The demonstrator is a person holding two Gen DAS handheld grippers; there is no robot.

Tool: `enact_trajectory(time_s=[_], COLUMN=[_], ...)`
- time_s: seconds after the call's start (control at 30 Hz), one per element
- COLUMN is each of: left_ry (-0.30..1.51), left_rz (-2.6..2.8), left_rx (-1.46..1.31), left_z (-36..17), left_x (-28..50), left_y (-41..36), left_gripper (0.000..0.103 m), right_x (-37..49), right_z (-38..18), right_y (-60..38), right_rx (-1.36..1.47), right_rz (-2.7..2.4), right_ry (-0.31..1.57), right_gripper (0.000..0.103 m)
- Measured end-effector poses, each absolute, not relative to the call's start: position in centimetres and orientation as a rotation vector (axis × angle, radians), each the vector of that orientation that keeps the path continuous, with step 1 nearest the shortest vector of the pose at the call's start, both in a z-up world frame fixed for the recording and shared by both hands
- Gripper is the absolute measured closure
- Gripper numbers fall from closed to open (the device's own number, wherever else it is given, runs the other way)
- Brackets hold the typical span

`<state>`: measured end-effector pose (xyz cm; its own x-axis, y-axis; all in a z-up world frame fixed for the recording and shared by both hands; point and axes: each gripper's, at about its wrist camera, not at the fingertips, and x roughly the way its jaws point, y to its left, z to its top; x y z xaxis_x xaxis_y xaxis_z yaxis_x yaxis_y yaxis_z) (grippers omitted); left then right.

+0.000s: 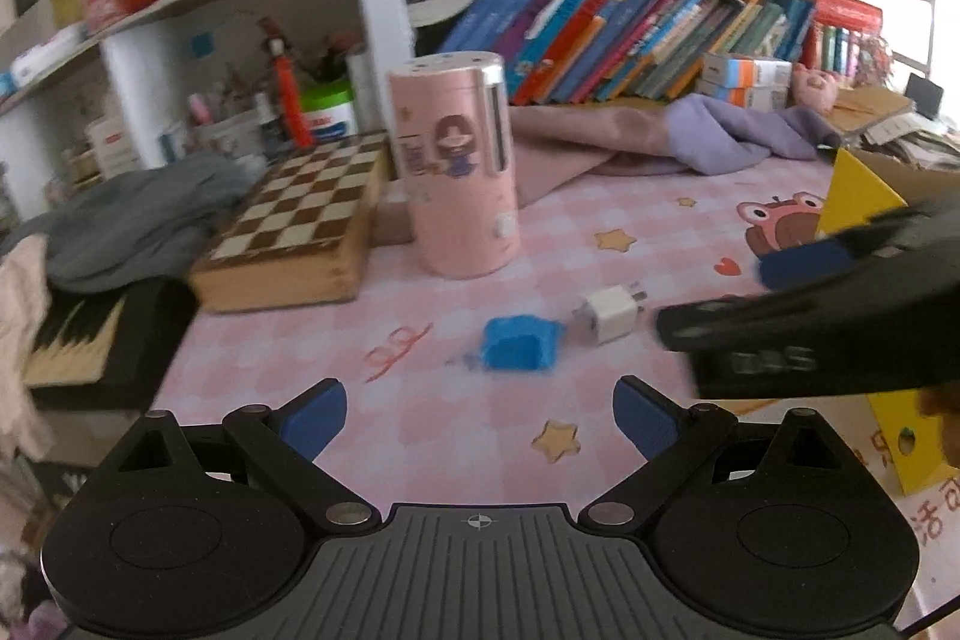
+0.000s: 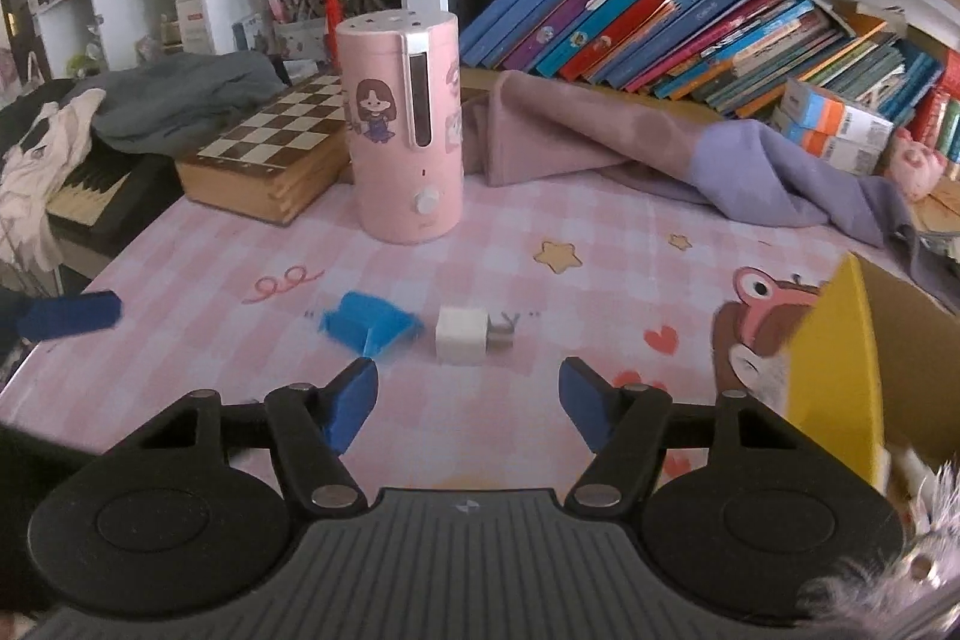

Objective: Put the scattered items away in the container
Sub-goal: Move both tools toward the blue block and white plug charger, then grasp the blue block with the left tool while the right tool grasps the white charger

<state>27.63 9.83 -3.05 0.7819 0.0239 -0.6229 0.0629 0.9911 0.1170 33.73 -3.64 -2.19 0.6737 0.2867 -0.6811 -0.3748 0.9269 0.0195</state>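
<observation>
A small blue object (image 1: 521, 351) and a white plug adapter (image 1: 609, 311) lie side by side on the pink checked tablecloth. Both also show in the right wrist view, the blue object (image 2: 367, 323) left of the adapter (image 2: 462, 335). My left gripper (image 1: 479, 421) is open and empty, just short of the blue object. My right gripper (image 2: 468, 403) is open and empty, just short of the adapter; its dark body (image 1: 828, 334) shows at the right of the left wrist view. A yellow cardboard box (image 2: 840, 358) stands open at the right, with items inside.
A pink cylindrical humidifier (image 2: 405, 124) stands behind the items. A wooden chess box (image 2: 270, 154) lies to its left beside grey clothing and a keyboard. Pink and purple cloth (image 2: 690, 154) lies at the back right under a shelf of books.
</observation>
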Motion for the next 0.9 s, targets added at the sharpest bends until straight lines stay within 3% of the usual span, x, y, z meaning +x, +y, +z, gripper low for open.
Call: enact_trajectory(time_s=[0.33, 0.43, 0.57, 0.6, 0.77, 0.9], left_ry=[0.716, 0.730, 0.745, 0.747, 0.754, 0.801], left_rz=[-0.063, -0.057, -0.091, -0.094, -0.093, -0.092], left_rx=[0.179, 0.167, 0.156, 0.159, 0.156, 0.169], left_z=[-6.2, -6.8, -7.3, -7.5, -8.0, -8.8], left_x=[33.3, 34.3, 35.2, 35.4, 36.5, 37.5], left_y=[9.4, 9.8, 9.5, 9.3, 9.0, 8.9], left_gripper=[0.011, 0.013, 0.017, 0.019, 0.021, 0.036], right_x=[41.2, 42.5, 43.2, 43.2, 43.6, 43.9], right_z=[-5.6, -6.7, -7.4, -7.3, -6.9, -7.0], right_y=[-1.3, -1.4, -2.1, -2.2, -3.4, -3.9], right_rx=[-0.190, -0.174, -0.123, -0.119, -0.080, -0.077], right_rz=[0.371, 0.361, 0.369, 0.364, 0.332, 0.324], right_ry=[0.880, 0.932, 0.969, 0.967, 0.957, 0.966], right_gripper=[0.042, 0.048, 0.066, 0.076, 0.078, 0.078])
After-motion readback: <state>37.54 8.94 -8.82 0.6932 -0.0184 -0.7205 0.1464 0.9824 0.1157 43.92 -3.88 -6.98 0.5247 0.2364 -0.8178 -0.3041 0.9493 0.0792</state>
